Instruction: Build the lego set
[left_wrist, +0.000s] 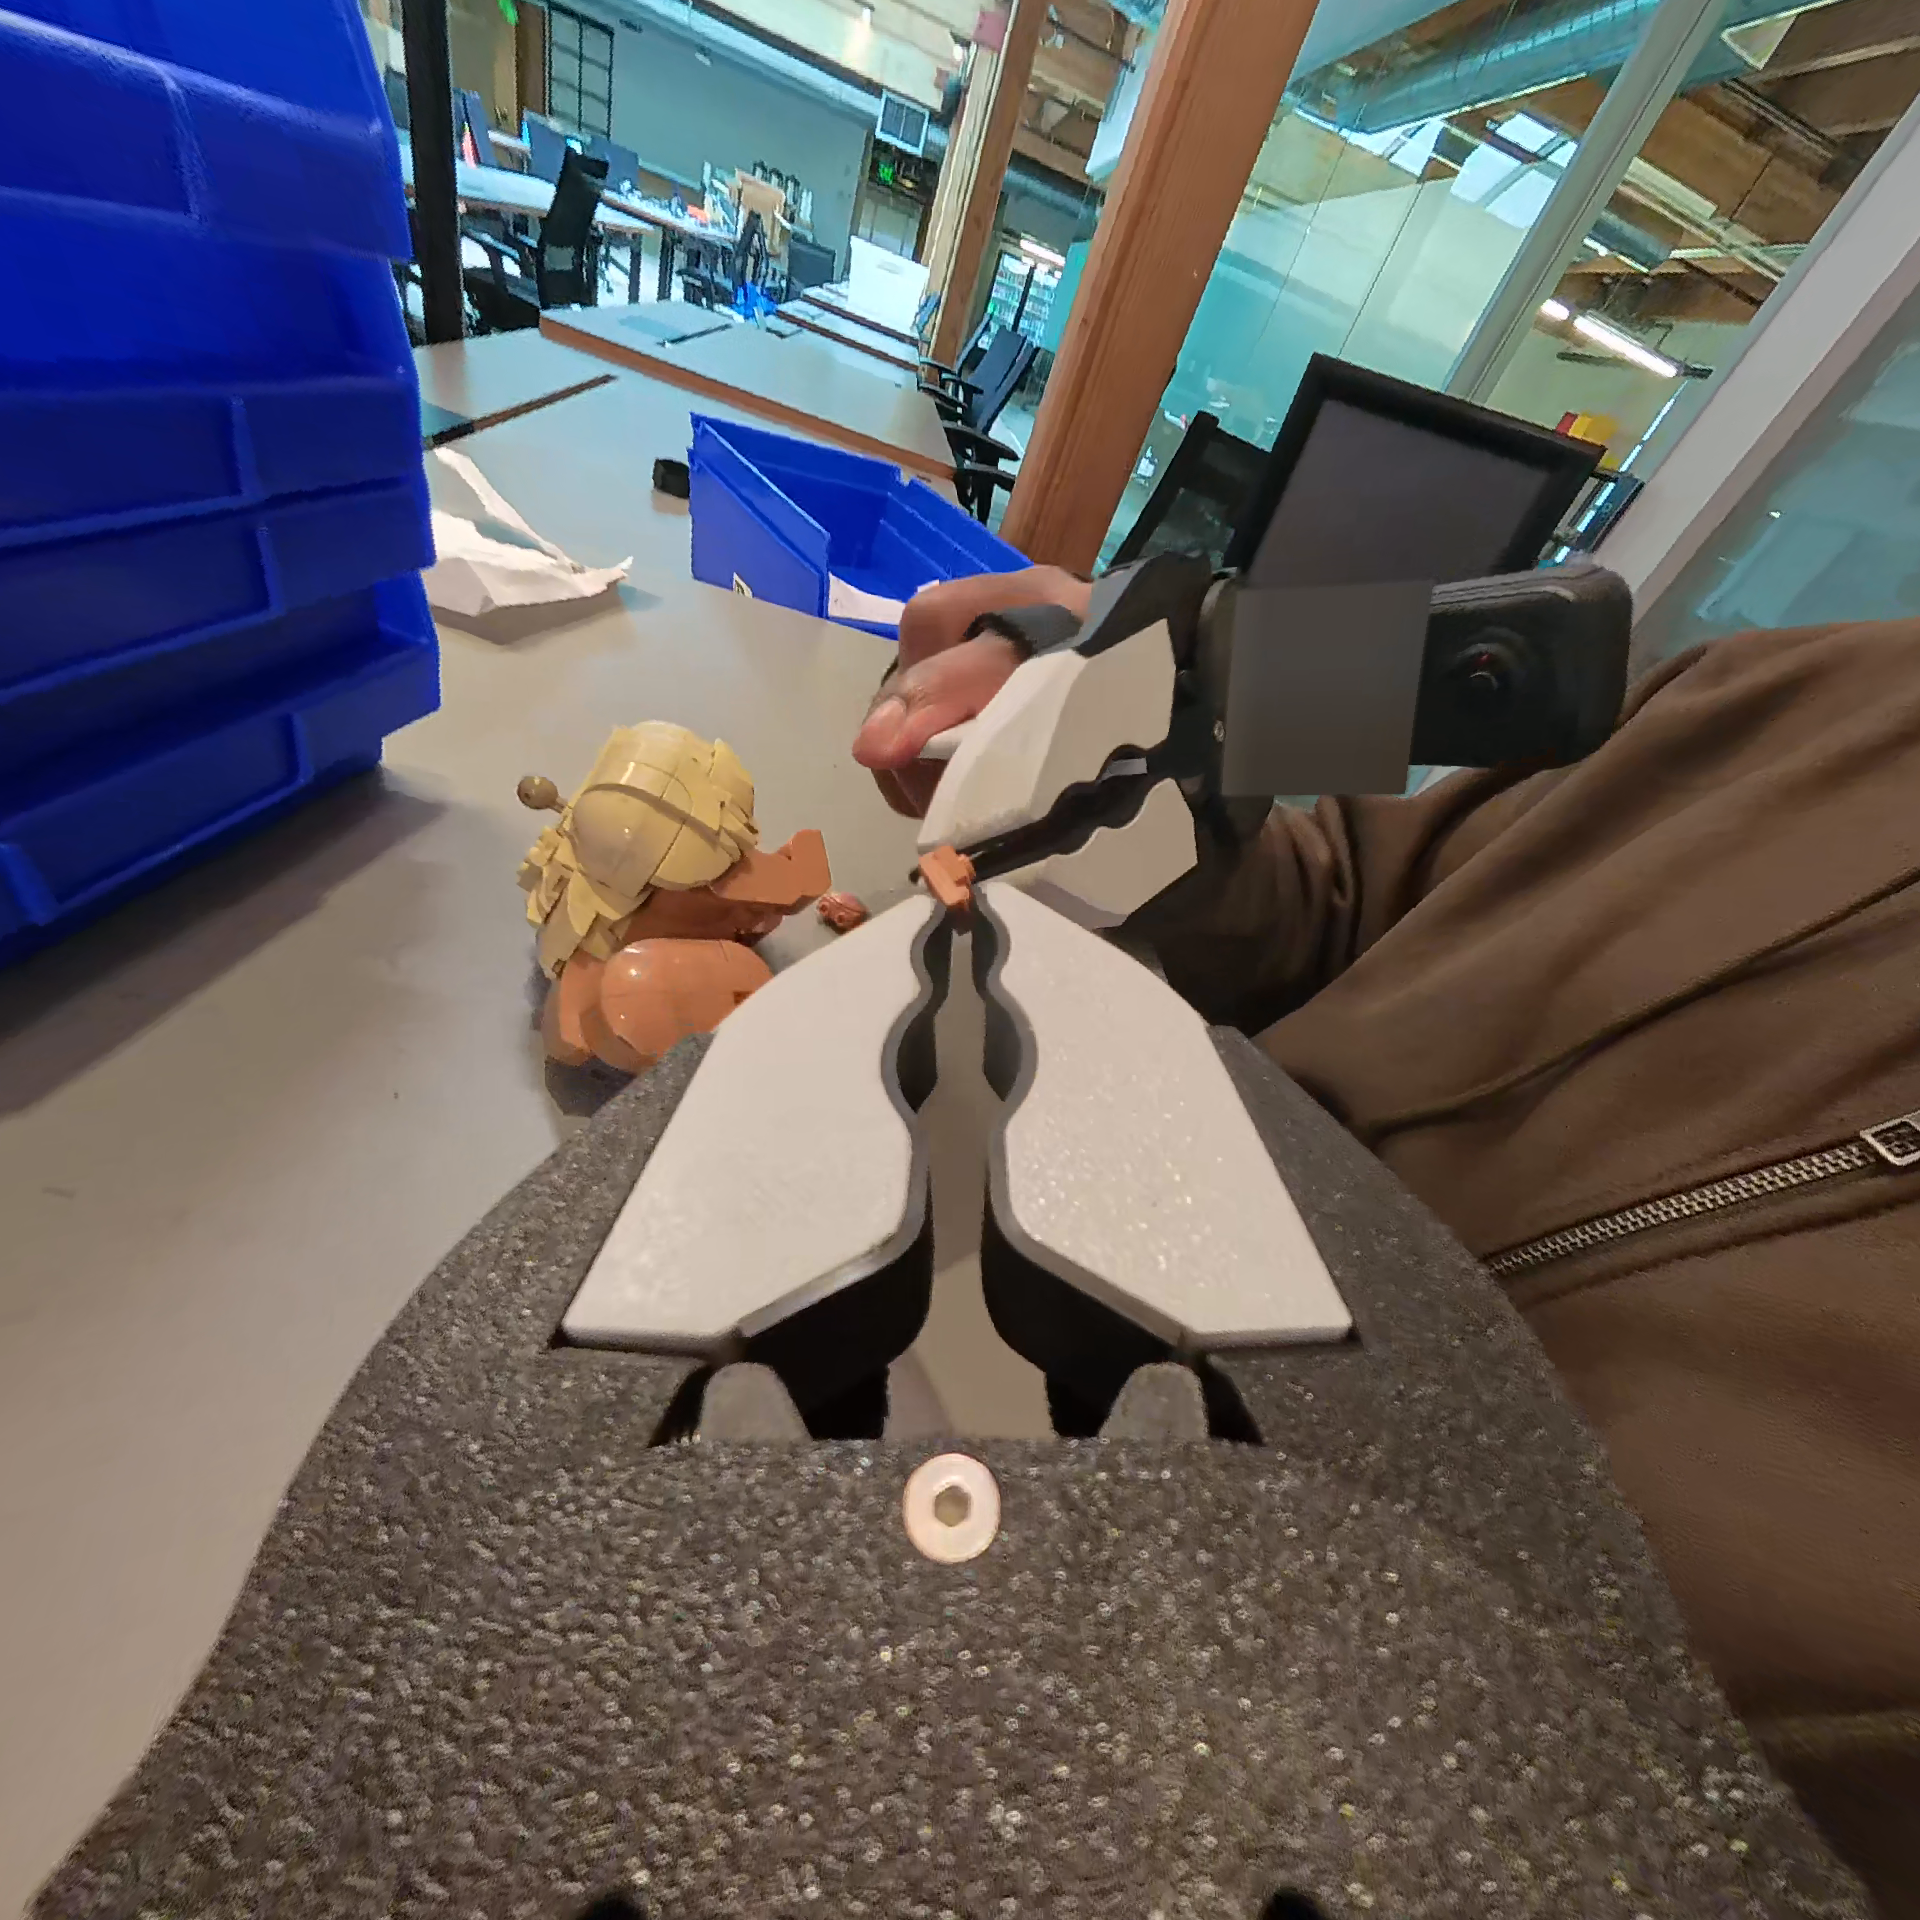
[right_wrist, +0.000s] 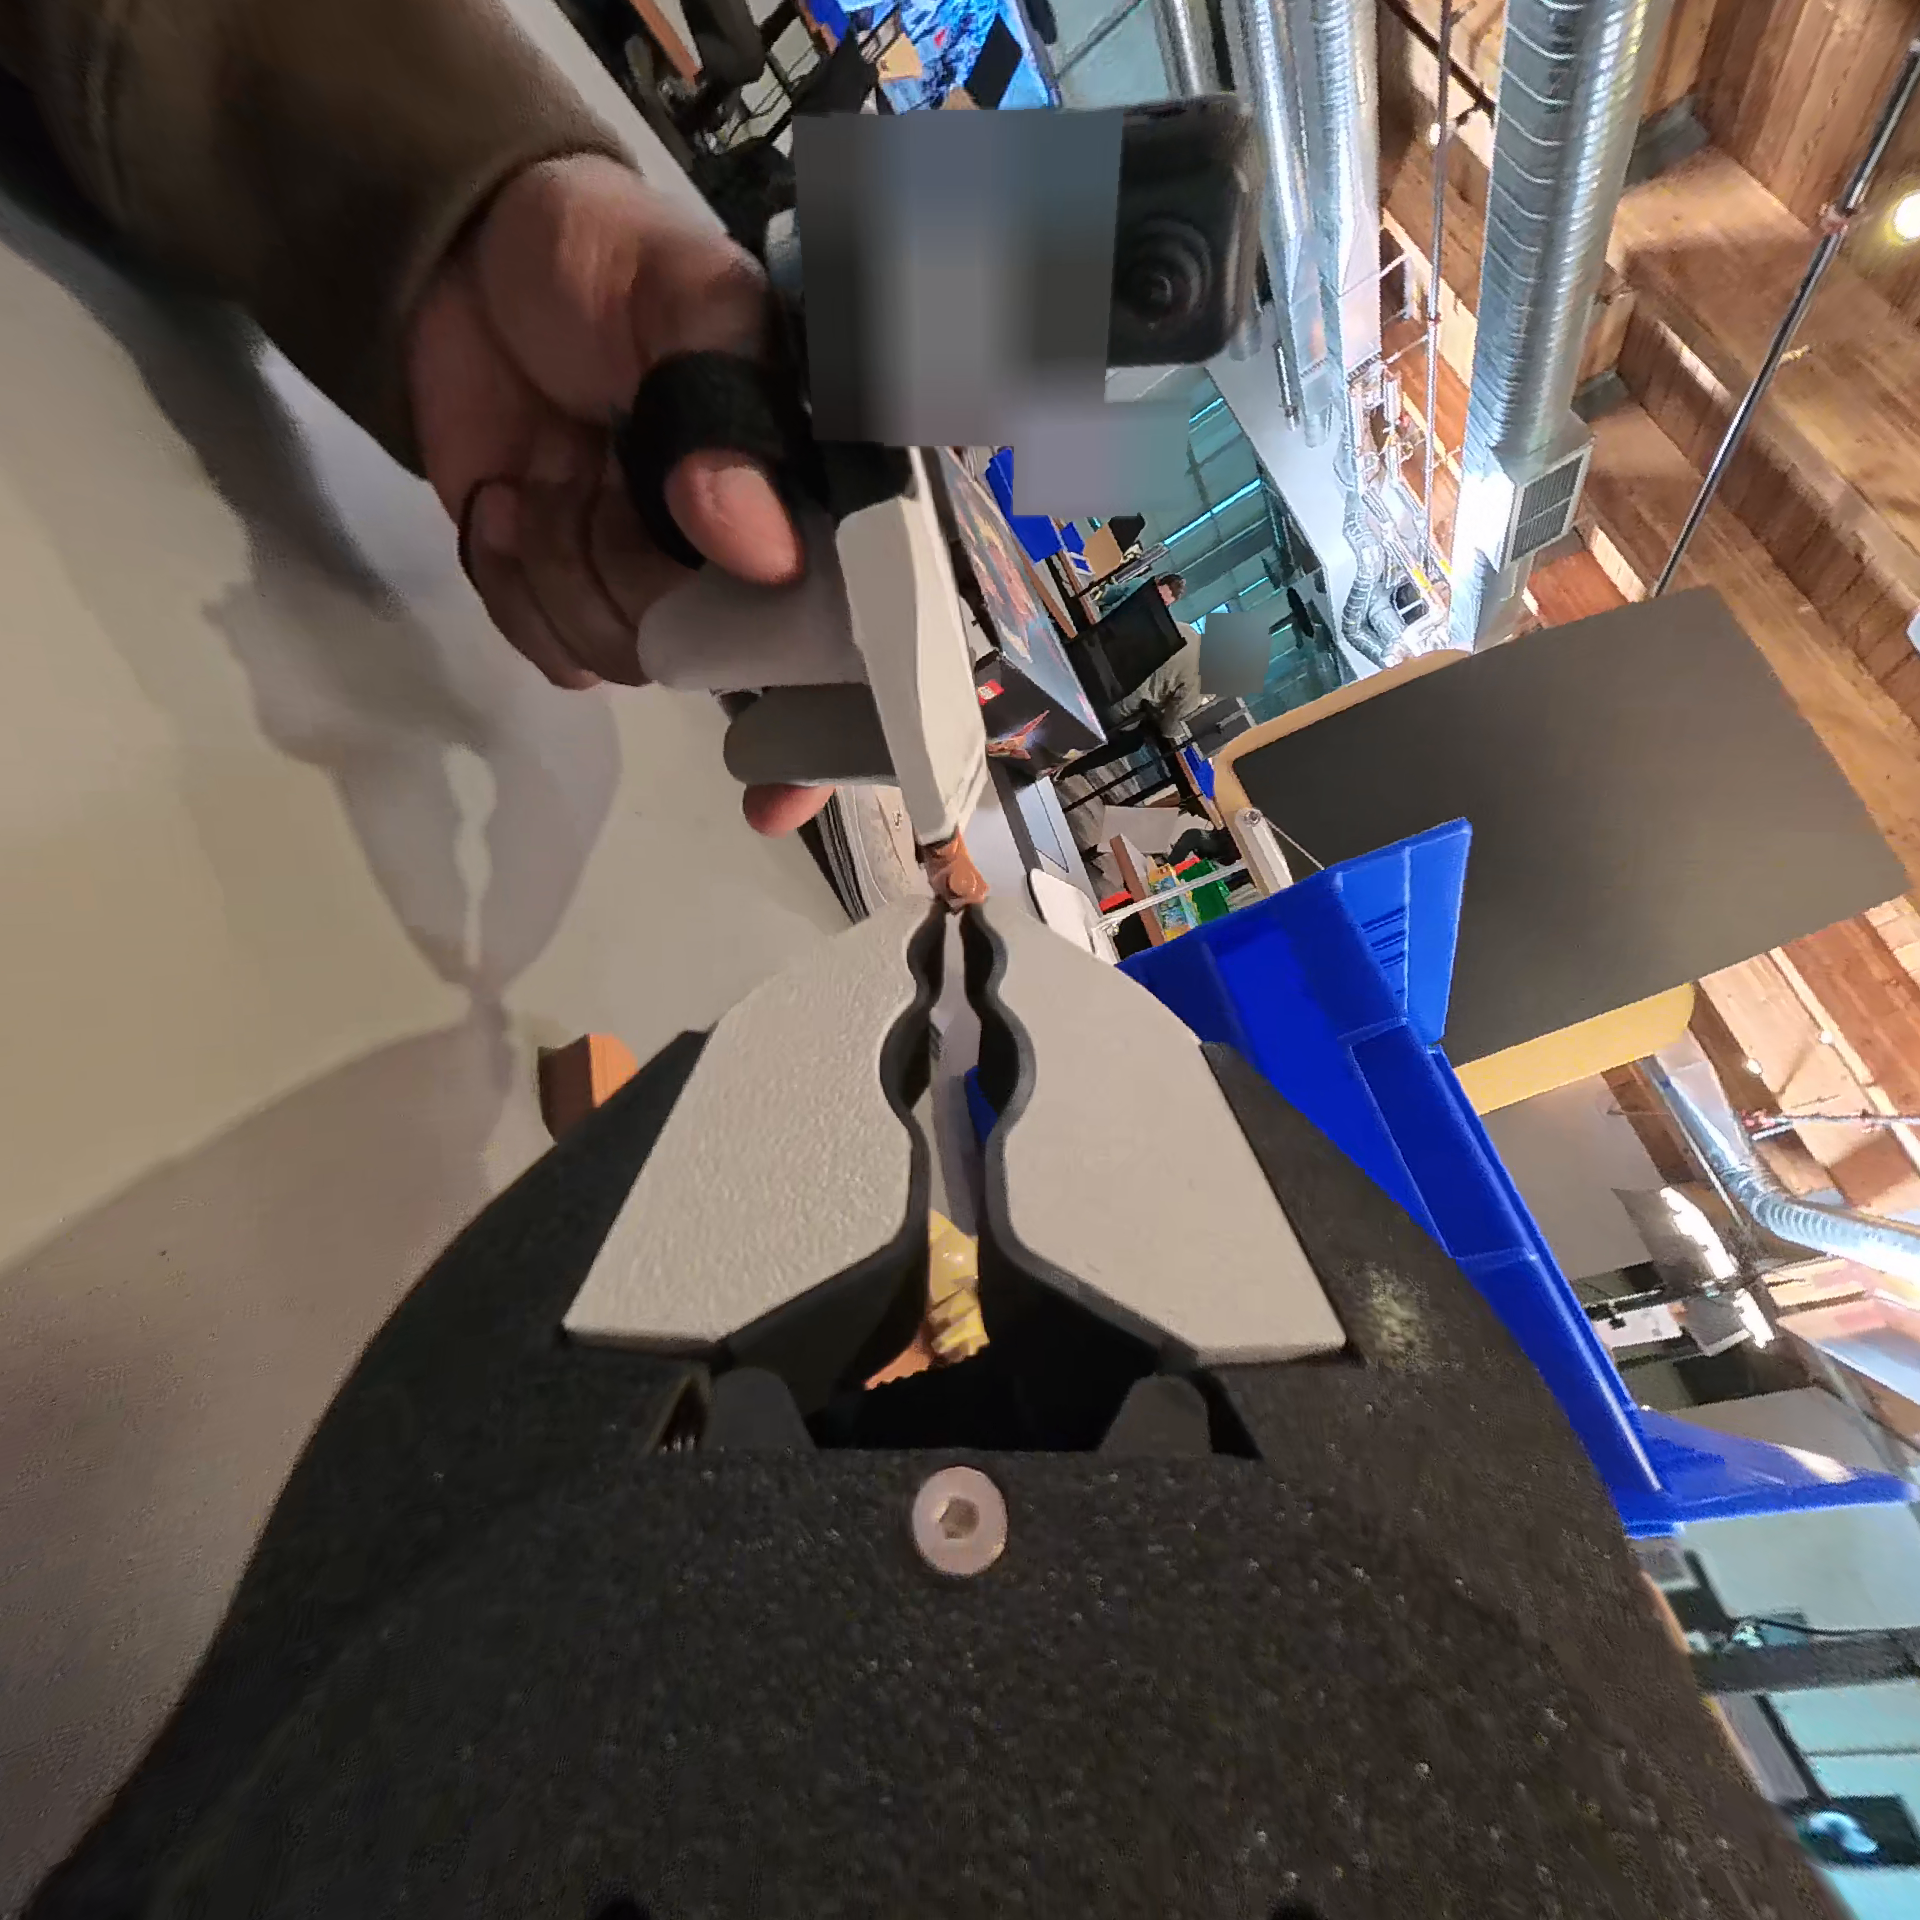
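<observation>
Progress: we think the lego set is partly built. A chunky lego model (left_wrist: 644, 894) with a tan top and orange-brown round parts lies on the counter (left_wrist: 260, 1195), mostly put together.
Piece in hand: a tiny orange piece (left_wrist: 948, 871) is up in the air between both tools, just beside the model.
Left gripper (left_wrist: 951, 914): our jaws are nearly together, pinching the bottom of the tiny orange piece.
Right gripper (right_wrist: 958, 912): our jaws are nearly together too, and they seem to nip the same piece from the other side.
Still to do: we guess this piece must be fixed or joined, then pushed onto the model. One more small reddish bit (left_wrist: 840, 910) waits on the counter by the model.
Counter: smooth and pale grey. Big stacked blue bins (left_wrist: 187, 468) stand at our left, and one open blue bin (left_wrist: 821, 530) sits farther back near some crumpled white paper (left_wrist: 499, 551).
Room: a big open office with long desks, black chairs, a wooden post (left_wrist: 1143, 281), glass walls and shiny pipes up high.
</observation>
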